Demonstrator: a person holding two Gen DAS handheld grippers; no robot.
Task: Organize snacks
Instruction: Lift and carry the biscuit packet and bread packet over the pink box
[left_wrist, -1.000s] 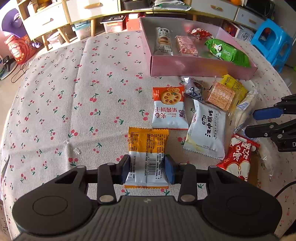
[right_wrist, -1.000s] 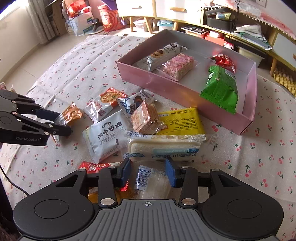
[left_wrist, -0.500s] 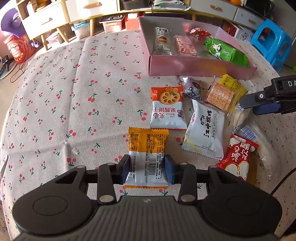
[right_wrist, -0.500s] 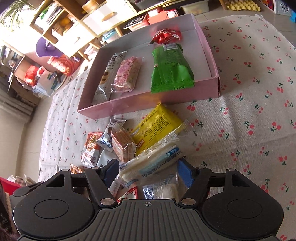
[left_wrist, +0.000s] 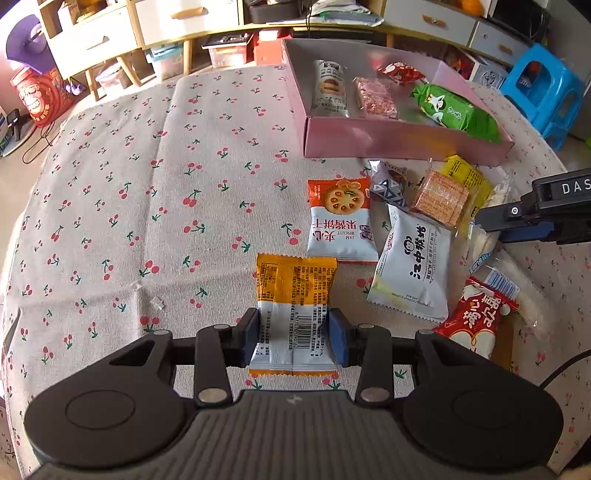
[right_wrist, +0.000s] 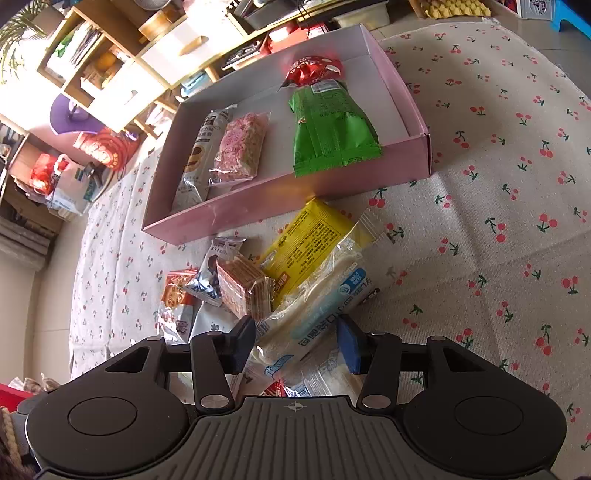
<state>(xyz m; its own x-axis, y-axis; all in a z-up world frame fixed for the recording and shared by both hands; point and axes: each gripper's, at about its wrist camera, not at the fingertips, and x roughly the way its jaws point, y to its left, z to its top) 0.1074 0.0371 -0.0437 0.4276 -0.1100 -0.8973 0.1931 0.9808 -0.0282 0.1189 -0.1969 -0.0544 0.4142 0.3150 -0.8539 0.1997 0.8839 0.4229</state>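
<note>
A pink box (left_wrist: 402, 138) (right_wrist: 280, 195) at the far side of the table holds several snacks, among them a green packet (left_wrist: 456, 112) (right_wrist: 332, 129). My left gripper (left_wrist: 294, 338) is shut on an orange-and-white snack packet (left_wrist: 295, 302) that lies on the cloth. My right gripper (right_wrist: 295, 345) is open, its pads on either side of a clear white-and-blue bread packet (right_wrist: 325, 306) without touching it. It also shows at the right edge of the left wrist view (left_wrist: 517, 221). Loose snacks lie in front of the box: a jam biscuit packet (left_wrist: 340, 221), a white packet (left_wrist: 413, 266), a wafer block (left_wrist: 439, 197) (right_wrist: 240, 288), a yellow packet (right_wrist: 306, 243).
The table carries a cherry-print cloth (left_wrist: 147, 184) (right_wrist: 498, 184). A red packet (left_wrist: 476, 321) lies at the near right. A blue stool (left_wrist: 543, 88) stands beyond the table on the right. Shelves and drawers (left_wrist: 184, 22) line the back wall.
My right gripper swung round and tilted, opened wider, and now straddles the bread packet. My left gripper has stayed shut on the orange packet.
</note>
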